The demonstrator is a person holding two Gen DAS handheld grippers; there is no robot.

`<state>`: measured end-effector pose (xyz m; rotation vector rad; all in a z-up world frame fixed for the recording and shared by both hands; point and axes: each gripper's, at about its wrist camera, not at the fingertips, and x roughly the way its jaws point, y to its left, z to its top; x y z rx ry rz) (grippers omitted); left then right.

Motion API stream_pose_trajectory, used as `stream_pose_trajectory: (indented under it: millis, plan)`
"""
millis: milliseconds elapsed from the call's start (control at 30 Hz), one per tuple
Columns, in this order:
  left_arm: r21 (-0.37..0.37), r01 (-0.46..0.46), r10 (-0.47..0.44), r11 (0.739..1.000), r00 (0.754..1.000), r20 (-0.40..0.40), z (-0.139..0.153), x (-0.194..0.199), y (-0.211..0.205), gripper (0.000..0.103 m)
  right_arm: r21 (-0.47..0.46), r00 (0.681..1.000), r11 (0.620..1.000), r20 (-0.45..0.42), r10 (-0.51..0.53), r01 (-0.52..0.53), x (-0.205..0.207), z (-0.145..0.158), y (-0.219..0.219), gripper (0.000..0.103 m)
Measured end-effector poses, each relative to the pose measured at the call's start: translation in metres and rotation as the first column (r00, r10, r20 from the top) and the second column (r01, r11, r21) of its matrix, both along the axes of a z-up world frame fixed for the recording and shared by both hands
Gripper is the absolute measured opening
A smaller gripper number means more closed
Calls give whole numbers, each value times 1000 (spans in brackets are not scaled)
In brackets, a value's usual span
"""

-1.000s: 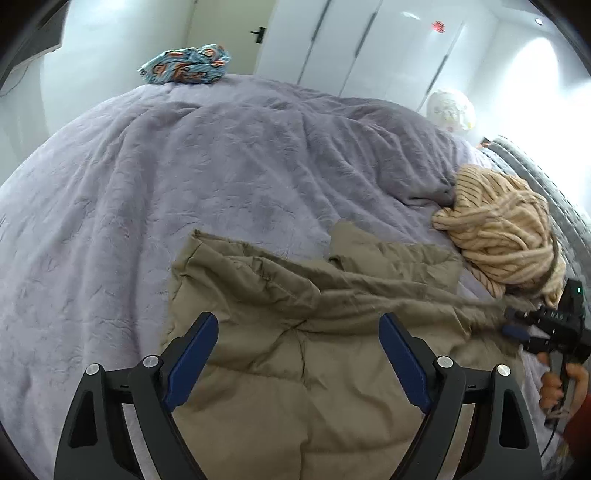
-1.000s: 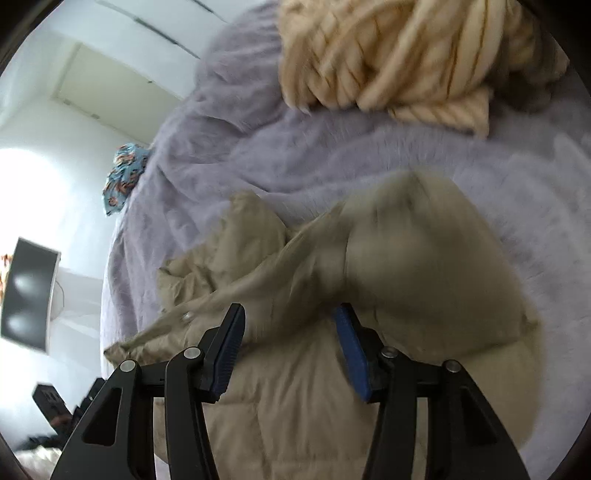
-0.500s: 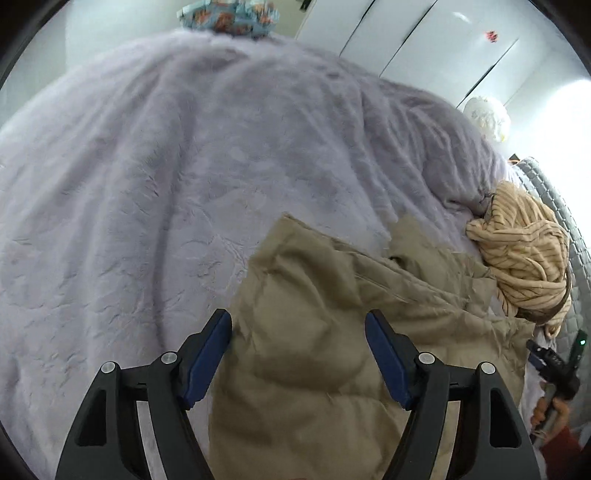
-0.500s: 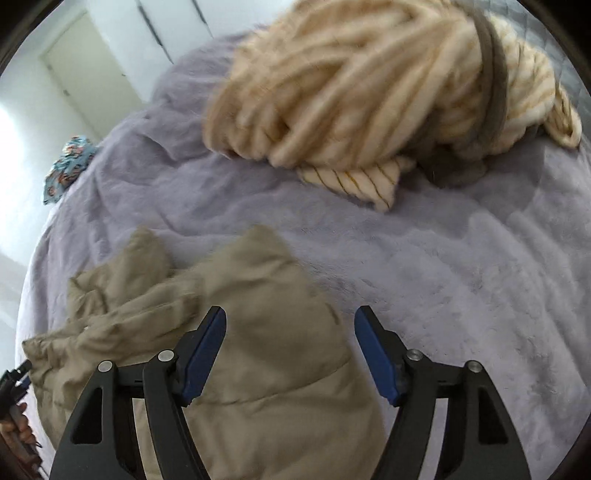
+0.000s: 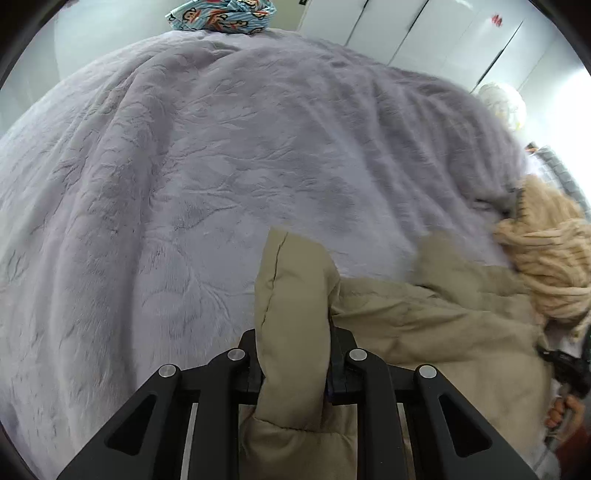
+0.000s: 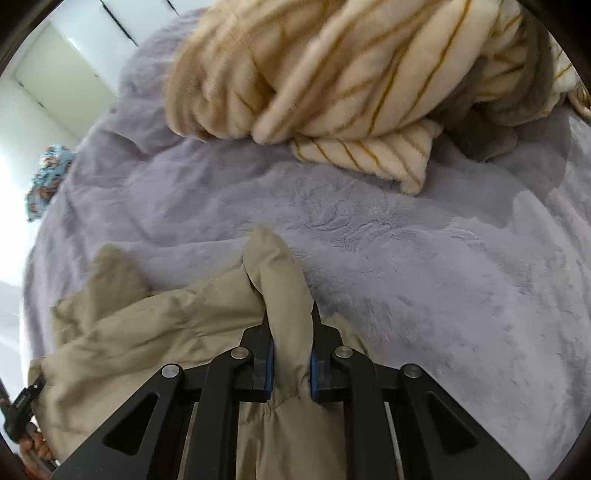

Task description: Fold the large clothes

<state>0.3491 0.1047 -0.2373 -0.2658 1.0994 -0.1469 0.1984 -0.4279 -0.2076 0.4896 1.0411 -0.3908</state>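
Left wrist view: my left gripper (image 5: 293,363) is closing on a puffed corner of the khaki padded jacket (image 5: 424,325), a thick roll of fabric pinched between the pads. Right wrist view: my right gripper (image 6: 291,363) is closing likewise on another corner of the same jacket (image 6: 155,332), a narrower fold standing up between its blue pads (image 6: 269,365). The jacket lies rumpled near the edge of the bed closest to me, on the lilac plush blanket (image 5: 184,184), with most of the bed beyond it bare. A cream striped blanket (image 6: 332,74) sits bunched toward the right side of the bed, just beside the jacket's far sleeve area. A patterned blue bundle (image 5: 221,14) rests at the far edge.

Risks, as I judge them: the filling is springy and the shell looks slick, so either pinch may slip once I lift, because only a small corner is taken. The two grips may not be matching corners; the garment would then hang twisted and fold crooked. A sideways sweep could drag the striped blanket along, since it almost overlaps the jacket.
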Motion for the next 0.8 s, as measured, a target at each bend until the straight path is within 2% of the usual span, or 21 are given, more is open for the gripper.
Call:
stream_pose_trajectory:
  millis: [67, 200, 267, 333, 467, 533, 567, 633, 700, 767, 800]
  plan:
    - [29, -16, 16, 999, 1000, -16, -19, 4, -7, 23, -20, 999, 1000, -35, -2, 1, 7, -22, 3, 18]
    - [96, -16, 18, 995, 1000, -17, -29, 7, -17, 23, -57, 999, 998, -51, -1, -2, 13, -30, 8, 23]
    - [111, -29, 31, 993, 999, -18, -15, 5, -14, 23, -82, 998, 997, -64, 1, -6, 11, -17, 11, 27]
    - [103, -46, 44, 994, 999, 18, 8, -5, -4, 23, -112, 999, 994, -51, 7, -12, 4, 0, 13, 31]
    - [81, -17, 10, 997, 995, 95, 56, -34, 7, 23, -212, 996, 977, 68, 50, -34, -31, 49, 31, 32]
    - [78, 48, -55, 996, 995, 89, 65, -40, -1, 23, -187, 982, 972, 99, 159, -139, -38, 62, 49, 31]
    - [83, 77, -84, 994, 993, 87, 68, -41, -7, 23, -161, 971, 967, 98, 217, -199, -37, 62, 59, 25]
    - [65, 135, -140, 989, 987, 78, 66, -41, -22, 23, -117, 949, 949, 86, 303, -292, -25, 56, 76, 24]
    - [53, 148, -151, 988, 986, 66, 58, -35, -37, 23, -57, 924, 926, 62, 377, -374, -8, 39, 92, 24]
    - [100, 127, -134, 987, 989, 59, 45, -31, -49, 23, -45, 924, 924, 29, 380, -379, 6, 21, 97, 24]
    - [174, 110, -125, 979, 989, 79, 38, -28, -53, 23, -47, 928, 928, 16, 371, -370, 12, 14, 95, 24]
